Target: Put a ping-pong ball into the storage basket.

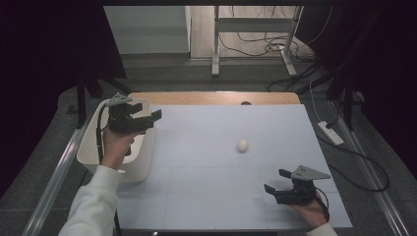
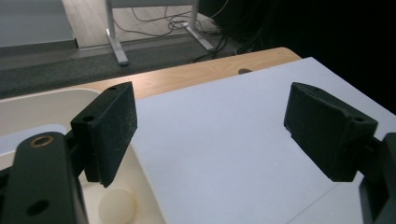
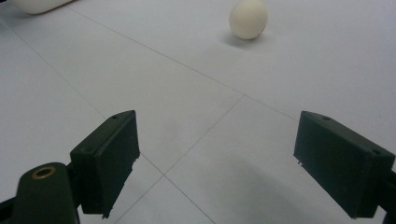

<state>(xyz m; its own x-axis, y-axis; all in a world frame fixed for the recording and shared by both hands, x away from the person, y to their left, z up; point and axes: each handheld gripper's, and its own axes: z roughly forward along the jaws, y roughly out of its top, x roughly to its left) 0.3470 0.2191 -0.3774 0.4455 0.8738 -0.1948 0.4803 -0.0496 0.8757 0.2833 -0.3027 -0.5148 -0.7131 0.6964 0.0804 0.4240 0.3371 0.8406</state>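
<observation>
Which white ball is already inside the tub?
The ball under the left gripper lies inside the white tub. The other ball sits out on the table.

My two grippers, the left gripper [image 1: 145, 113] and the right gripper [image 1: 276, 182], are black, and each has a flat grey three-cornered plate on top, with a small round gold ring near my jaws in both gripper views. The big flat table sheet [image 1: 221, 162] is a very pale blue-white with thin grey lines crossing it, and a light brown strip of wooden table [image 1: 211, 98] shows at its far edge. The small round egg-shaped ball [image 1: 242, 145] is creamy white, the deep plastic tub [image 1: 142, 162] is creamy white too, another pale round ball [image 2: 116, 205] sits inside the tub, and my sleeve [image 1: 93, 206] is white.
</observation>
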